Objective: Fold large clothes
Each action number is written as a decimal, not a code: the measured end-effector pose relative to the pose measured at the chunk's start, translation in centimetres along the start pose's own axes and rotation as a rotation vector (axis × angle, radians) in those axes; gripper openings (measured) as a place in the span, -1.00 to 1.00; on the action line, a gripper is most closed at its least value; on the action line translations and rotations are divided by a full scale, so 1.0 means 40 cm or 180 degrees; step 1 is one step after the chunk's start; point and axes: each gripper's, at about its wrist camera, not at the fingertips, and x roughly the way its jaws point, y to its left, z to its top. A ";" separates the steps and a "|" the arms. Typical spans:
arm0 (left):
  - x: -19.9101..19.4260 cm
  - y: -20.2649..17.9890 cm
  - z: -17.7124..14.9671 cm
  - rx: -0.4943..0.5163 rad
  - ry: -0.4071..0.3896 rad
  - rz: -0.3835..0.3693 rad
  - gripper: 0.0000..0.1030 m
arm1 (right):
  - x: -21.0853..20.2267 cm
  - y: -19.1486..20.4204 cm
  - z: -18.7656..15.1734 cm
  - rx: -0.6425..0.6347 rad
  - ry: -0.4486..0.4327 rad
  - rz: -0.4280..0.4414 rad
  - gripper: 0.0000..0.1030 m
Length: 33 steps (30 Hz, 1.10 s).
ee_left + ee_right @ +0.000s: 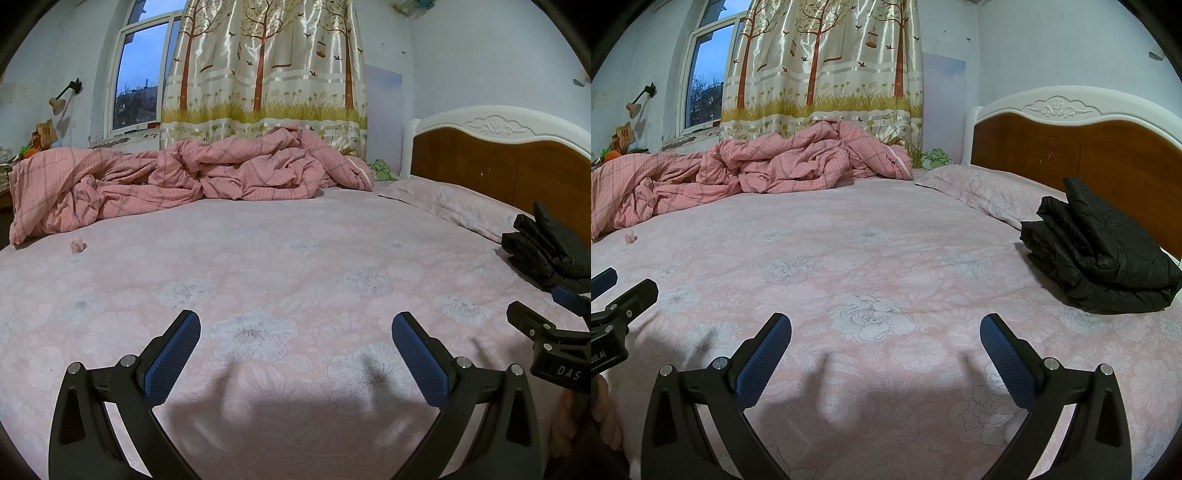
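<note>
A: How does the black jacket (1100,254) look?

B: Puffy, quilted, folded into a thick bundle on the bed (886,258), just beside the pillow (979,192) near the headboard (1071,147).

A: And relative to the claws?

B: Well apart, ahead and to the right of the right claw (885,352). The left claw (296,350) and the right one both gape wide, empty, over the sheet.

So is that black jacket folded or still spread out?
Folded: the black jacket sits as a compact layered bundle on the bed near the headboard.
</note>
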 end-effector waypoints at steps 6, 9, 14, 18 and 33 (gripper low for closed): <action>0.002 -0.001 0.005 0.0008 0.0002 0.0004 1.00 | 0.000 0.000 0.004 -0.0001 0.0003 0.0001 1.00; 0.001 0.000 0.003 -0.0001 0.0017 0.0001 1.00 | 0.000 0.000 0.003 -0.0001 0.0003 0.0001 1.00; 0.000 0.002 -0.002 0.0000 0.0025 -0.0001 1.00 | 0.000 -0.001 0.004 -0.0003 0.0004 0.0002 1.00; 0.001 0.003 -0.001 -0.0001 0.0025 -0.0001 1.00 | 0.000 -0.001 0.005 -0.0004 0.0005 0.0002 1.00; -0.001 0.002 0.001 -0.0005 0.0025 -0.0001 1.00 | 0.002 -0.004 0.001 -0.0010 0.0012 0.0007 1.00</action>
